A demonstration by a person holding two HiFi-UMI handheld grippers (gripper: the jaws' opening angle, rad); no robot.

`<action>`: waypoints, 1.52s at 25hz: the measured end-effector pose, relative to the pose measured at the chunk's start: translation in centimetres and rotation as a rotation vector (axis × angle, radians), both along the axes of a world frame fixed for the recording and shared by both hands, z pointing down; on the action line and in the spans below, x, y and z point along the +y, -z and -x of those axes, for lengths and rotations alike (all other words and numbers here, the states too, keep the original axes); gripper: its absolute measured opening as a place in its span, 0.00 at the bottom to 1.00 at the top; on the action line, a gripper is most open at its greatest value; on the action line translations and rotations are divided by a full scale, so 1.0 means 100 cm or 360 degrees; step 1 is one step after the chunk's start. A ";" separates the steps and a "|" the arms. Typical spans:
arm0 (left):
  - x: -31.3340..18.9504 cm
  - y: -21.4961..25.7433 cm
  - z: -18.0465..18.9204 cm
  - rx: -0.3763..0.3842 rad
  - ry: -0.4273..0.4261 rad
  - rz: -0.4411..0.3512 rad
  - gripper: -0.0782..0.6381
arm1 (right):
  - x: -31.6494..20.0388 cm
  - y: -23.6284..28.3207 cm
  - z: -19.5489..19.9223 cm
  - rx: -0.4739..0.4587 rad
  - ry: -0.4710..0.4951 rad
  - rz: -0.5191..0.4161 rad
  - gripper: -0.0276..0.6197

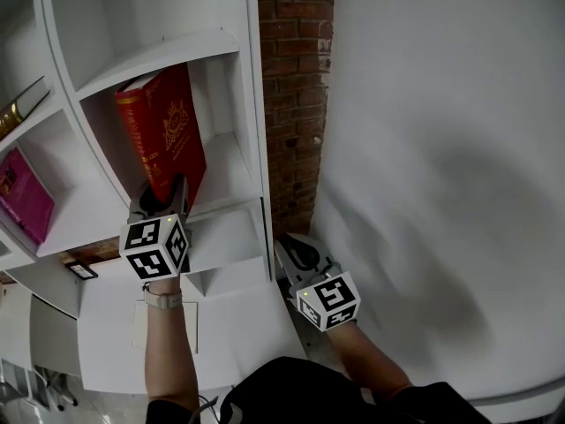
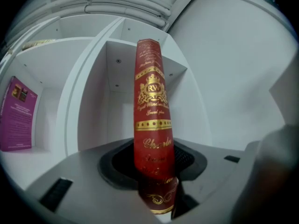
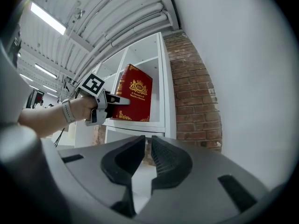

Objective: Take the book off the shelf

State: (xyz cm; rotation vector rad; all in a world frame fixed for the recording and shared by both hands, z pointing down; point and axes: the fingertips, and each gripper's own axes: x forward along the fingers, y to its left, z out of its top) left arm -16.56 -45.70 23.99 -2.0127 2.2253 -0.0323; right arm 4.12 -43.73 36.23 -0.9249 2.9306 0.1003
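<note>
A red book [image 1: 163, 131] with gold print stands tilted in a compartment of the white shelf [image 1: 231, 170]. My left gripper [image 1: 168, 194] reaches level into that compartment and is shut on the lower part of the book's spine [image 2: 152, 101], with a pad on each side. In the right gripper view the book [image 3: 135, 99] rests on its shelf board with the left gripper [image 3: 106, 101] at its near edge. My right gripper [image 1: 297, 253] hangs lower, to the right of the shelf. Its jaws [image 3: 146, 141] are shut with nothing between them.
A pink book [image 1: 25, 197] leans in the compartment to the left, and another book [image 1: 19, 104] lies on the board above it. A brick pillar [image 1: 296, 104] borders the shelf's right side, with a white wall [image 1: 441, 148] beyond it.
</note>
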 end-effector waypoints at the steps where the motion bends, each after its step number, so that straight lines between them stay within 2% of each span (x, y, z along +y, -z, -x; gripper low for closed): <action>1: 0.007 0.000 0.001 0.0003 -0.0017 -0.0008 0.36 | 0.005 0.001 0.005 -0.0001 0.0002 -0.0001 0.12; 12: 0.072 0.000 0.009 0.0055 -0.0273 -0.0057 0.34 | 0.050 0.006 0.056 -0.0003 0.0043 -0.0004 0.12; 23: 0.152 -0.001 0.028 0.0047 -0.0358 -0.0112 0.33 | 0.087 0.008 0.100 -0.0023 0.0086 0.0018 0.12; 29: 0.198 -0.009 0.062 0.0081 -0.0310 -0.0112 0.33 | 0.111 0.001 0.138 -0.0019 0.0159 0.0050 0.12; 38: 0.280 -0.034 0.130 0.0121 -0.0097 -0.0085 0.32 | 0.163 -0.004 0.214 0.0010 0.0365 0.0057 0.12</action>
